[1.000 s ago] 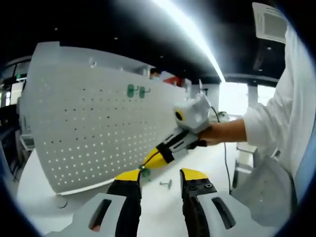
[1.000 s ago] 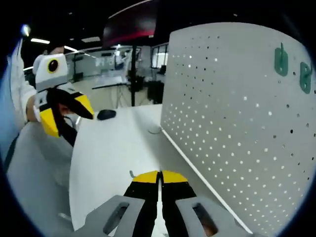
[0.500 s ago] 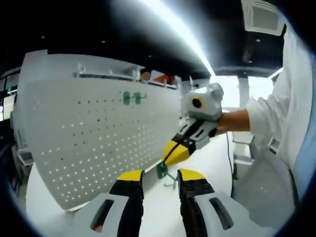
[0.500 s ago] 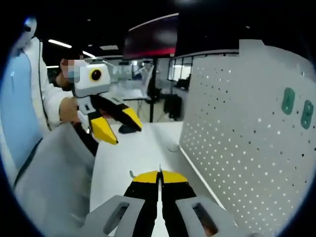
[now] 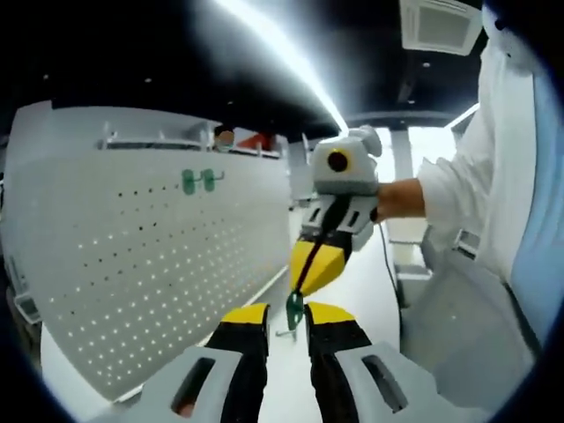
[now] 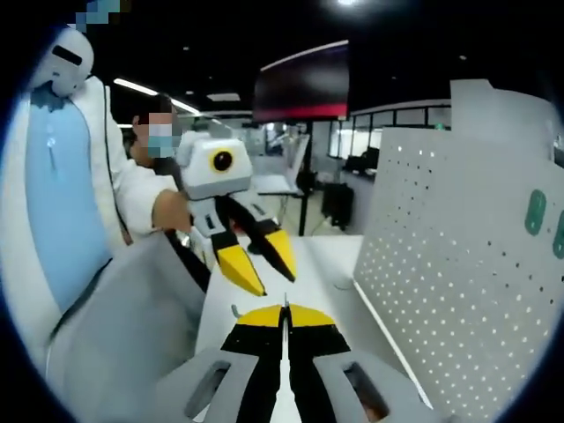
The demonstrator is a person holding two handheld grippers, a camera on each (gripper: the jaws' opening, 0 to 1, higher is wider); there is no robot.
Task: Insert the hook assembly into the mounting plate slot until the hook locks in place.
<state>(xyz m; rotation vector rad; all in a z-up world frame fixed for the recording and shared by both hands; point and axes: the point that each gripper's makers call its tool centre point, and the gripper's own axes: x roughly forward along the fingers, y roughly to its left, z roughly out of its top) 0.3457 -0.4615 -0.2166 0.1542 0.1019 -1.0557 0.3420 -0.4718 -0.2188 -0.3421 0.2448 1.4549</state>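
Observation:
The white perforated mounting plate [image 5: 132, 264] stands upright on the left of the left gripper view, and on the right of the right gripper view [image 6: 458, 291]. Two green hooks [image 5: 197, 181] are fixed high on it, also seen as green hooks [image 6: 535, 212]. My right gripper [image 5: 308, 278] reaches in from the right, shut on a green hook assembly [image 5: 294, 310] that hangs below its yellow tips. That hook sits between the jaws of my left gripper [image 5: 286, 315], which is open. In the right gripper view, my right gripper [image 6: 284, 310] is shut with a thin metal tip showing, and the left gripper [image 6: 271, 278] faces it with its jaws spread.
A white table [image 6: 339, 256] runs along the foot of the plate. The person in a white coat [image 5: 502, 220] stands close on the right of the left gripper view, and as a person [image 6: 79, 220] on the left of the right gripper view. Office desks and a dark screen lie behind.
The right gripper has lifted the green hook off the table and brought it toward the left gripper. The two grippers are now much closer, with the hook between the left jaws.

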